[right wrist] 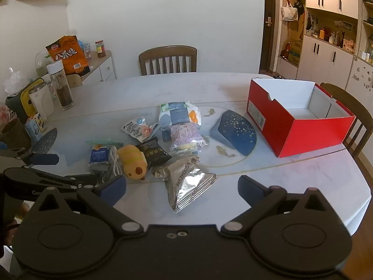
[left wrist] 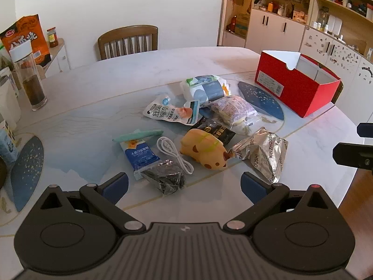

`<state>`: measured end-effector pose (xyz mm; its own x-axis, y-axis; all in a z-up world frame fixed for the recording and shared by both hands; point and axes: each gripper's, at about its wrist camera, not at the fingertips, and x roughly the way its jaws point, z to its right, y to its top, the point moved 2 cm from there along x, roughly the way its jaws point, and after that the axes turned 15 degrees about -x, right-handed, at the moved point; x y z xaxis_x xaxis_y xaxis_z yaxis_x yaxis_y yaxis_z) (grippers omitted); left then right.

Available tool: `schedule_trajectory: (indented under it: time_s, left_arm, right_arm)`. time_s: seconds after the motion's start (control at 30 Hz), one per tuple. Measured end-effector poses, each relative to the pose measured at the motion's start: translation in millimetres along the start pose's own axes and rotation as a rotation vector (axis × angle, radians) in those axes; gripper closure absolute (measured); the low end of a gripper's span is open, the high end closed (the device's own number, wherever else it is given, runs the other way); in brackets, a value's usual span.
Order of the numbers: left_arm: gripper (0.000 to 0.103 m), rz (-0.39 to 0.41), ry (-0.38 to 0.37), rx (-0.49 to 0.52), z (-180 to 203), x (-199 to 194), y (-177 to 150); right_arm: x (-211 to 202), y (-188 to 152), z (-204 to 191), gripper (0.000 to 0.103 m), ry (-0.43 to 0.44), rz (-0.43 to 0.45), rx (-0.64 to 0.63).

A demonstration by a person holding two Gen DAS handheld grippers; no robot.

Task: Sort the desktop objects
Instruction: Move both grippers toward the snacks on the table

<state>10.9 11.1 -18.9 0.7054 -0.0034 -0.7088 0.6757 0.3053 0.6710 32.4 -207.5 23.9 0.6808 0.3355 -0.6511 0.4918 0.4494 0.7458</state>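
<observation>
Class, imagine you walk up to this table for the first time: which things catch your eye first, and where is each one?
The open red cardboard box stands out at the table's far right, its white inside showing nothing in it. In the middle lies a jumble of snack packets around a yellow squishy animal toy, with a crinkled silver foil packet nearest the open right gripper. The left gripper, also open, hovers by a small black packet.

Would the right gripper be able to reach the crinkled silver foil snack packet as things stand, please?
Probably yes: the right gripper is open, and the crinkled silver foil snack packet lies on the table directly ahead between its fingers, with nothing on top of it.
</observation>
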Motion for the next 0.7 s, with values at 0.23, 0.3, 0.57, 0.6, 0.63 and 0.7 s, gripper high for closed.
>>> schedule_trajectory:
  time_s: [0.23,0.3,0.57,0.6,0.63,0.7]
  left_arm:
    - [0.000,0.004,0.020,0.002,-5.5,-0.3,1.7]
    - [0.000,0.004,0.018,-0.008,-8.0,0.4,2.7]
    - [0.000,0.013,-0.011,-0.061,-14.4,1.9,6.8]
    - [0.000,0.011,-0.002,-0.066,-14.6,2.9,7.7]
    - [0.000,0.014,0.001,-0.071,-14.9,3.3,8.6]
    - [0.000,0.021,0.012,-0.080,-15.0,4.6,11.2]
  right_arm:
    - [3.1,3.5,-1.4,0.000,0.012,0.006,-0.005]
    - [4.6,5.0,-2.3,0.000,0.017,0.010,-0.011]
    - [12.6,9.8,-0.7,0.000,0.042,0.027,-0.026]
    - [14.3,10.4,0.1,0.000,0.045,0.029,-0.028]
    - [16.0,11.2,0.9,0.000,0.050,0.032,-0.030]
    - [19.9,13.0,2.6,0.000,0.060,0.040,-0.035]
